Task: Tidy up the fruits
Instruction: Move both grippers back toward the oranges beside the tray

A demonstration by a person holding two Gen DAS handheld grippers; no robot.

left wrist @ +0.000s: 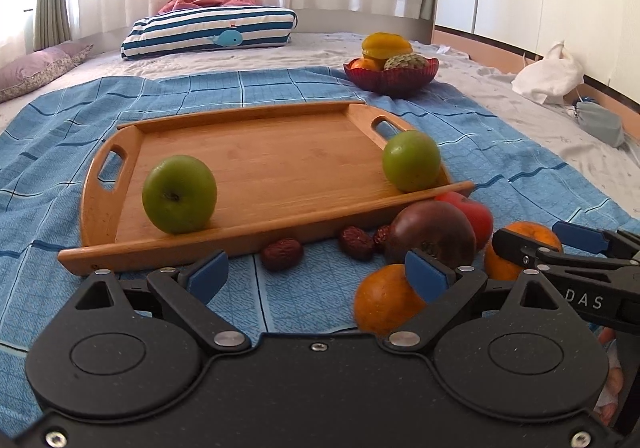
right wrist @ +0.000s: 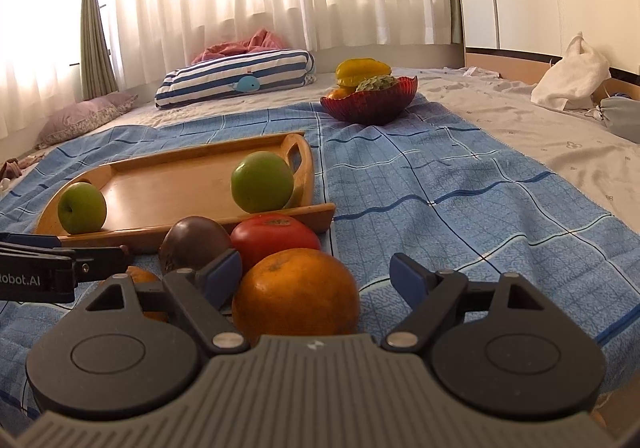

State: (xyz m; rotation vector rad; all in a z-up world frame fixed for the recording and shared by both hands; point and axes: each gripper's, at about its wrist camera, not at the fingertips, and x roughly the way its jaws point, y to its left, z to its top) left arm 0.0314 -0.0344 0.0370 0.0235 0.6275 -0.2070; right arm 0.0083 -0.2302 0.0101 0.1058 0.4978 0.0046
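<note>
Bamboo tray (left wrist: pixel 256 151) on the blue cloth (left wrist: pixel 500 151) holds two green apples (left wrist: pixel 179 193) (left wrist: pixel 411 159), one at each near corner. Just in front we count two oranges (left wrist: pixel 386 300) (left wrist: pixel 520 244), one red tomato (left wrist: pixel 476 213), one dark purple fruit (left wrist: pixel 434 230) and three dried dates (left wrist: pixel 281 254). Far right sits one red bowl (left wrist: pixel 391 75). We see the left gripper (left wrist: pixel 316 276) spread and empty, the right gripper (right wrist: pixel 316 280) spread around an orange without pinching it.

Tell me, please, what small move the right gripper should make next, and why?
Probably close on the orange: the right gripper stands open with that orange between its fingers, not yet pressed. The wooden tray so far holds only two green apples.
</note>
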